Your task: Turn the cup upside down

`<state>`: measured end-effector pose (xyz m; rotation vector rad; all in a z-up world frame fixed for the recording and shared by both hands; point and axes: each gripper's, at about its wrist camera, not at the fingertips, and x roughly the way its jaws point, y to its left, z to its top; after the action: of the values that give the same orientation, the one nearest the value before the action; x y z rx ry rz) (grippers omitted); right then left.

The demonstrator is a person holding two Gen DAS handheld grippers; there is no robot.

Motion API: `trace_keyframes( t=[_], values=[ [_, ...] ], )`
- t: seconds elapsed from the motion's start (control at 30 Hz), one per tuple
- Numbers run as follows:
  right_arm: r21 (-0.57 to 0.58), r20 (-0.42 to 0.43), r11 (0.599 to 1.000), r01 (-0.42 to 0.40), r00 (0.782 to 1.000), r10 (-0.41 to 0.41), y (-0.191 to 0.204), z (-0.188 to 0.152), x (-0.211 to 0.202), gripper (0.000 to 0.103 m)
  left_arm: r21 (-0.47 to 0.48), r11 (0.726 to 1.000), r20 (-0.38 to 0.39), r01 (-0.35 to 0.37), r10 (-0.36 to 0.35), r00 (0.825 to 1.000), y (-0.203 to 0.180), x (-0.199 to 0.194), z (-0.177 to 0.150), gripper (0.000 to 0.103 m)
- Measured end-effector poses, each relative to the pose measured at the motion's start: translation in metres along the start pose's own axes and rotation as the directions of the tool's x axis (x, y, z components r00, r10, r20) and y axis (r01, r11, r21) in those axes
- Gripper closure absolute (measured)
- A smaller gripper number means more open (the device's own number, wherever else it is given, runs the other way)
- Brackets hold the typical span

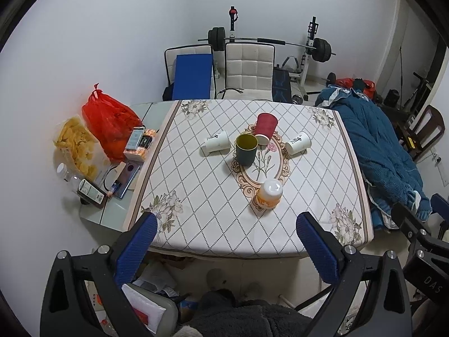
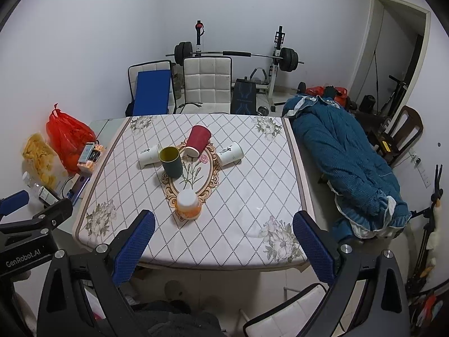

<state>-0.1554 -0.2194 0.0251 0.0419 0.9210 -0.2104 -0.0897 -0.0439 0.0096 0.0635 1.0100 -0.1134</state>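
**Left wrist and right wrist: cups waiting, both grippers wide open**

Left wrist view: looking down at a table (image 1: 213, 224) with a diamond-pattern cloth. Seeing the left gripper (image 1: 227, 221) low in the picture, blue fingers (image 1: 134, 250) spread wide apart, holding nothing, hanging over the near edge of the table. Standing upright near the middle: a dark green cup (image 1: 246, 149) with a yellow inside, mouth up. Leaning right behind it, rim down and tilted: a red cup (image 1: 265, 128). Lying on its side just left of the green cup: a white cup (image 1: 216, 142). Lying on its side to the right, well apart: another white cup (image 1: 299, 142). Sitting nearer the gripper, flat bottom up: an orange cup (image 1: 269, 193). Resting past the left edge of the cloth: a red bag (image 1: 108, 123) and a bag of yellow chips (image 1: 74, 143). Showing at the right edge: part of the other gripper.

Right wrist view: looking at the same table (image 2: 238, 196) from a bit more to the right. Seeing the right gripper (image 2: 224, 221) with blue fingers (image 2: 311, 244) also spread wide, gripping nothing, over the near table edge. Standing mouth up left of the flower oval: the green cup (image 2: 171, 161), touching or nearly touching the left white cup (image 2: 150, 155). Tilting behind it: the red cup (image 2: 197, 140). Lying right: the other white cup (image 2: 231, 153). Sitting closest, upside down: the orange cup (image 2: 188, 204). Lying beside the table on the right: a blue blanket (image 2: 345, 163).
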Motion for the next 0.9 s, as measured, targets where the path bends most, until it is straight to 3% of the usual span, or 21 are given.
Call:
trace_keyframes(
  t=[0.9],
  values=[
    [0.015,-0.007,1.0,-0.009,1.0,0.009,-0.0049,0.0003,-0.0016,0.002,0.01,1.0,-0.001,0.001,-0.001,1.0,-0.0013,-0.0027,-0.0005,0.001]
  ],
)
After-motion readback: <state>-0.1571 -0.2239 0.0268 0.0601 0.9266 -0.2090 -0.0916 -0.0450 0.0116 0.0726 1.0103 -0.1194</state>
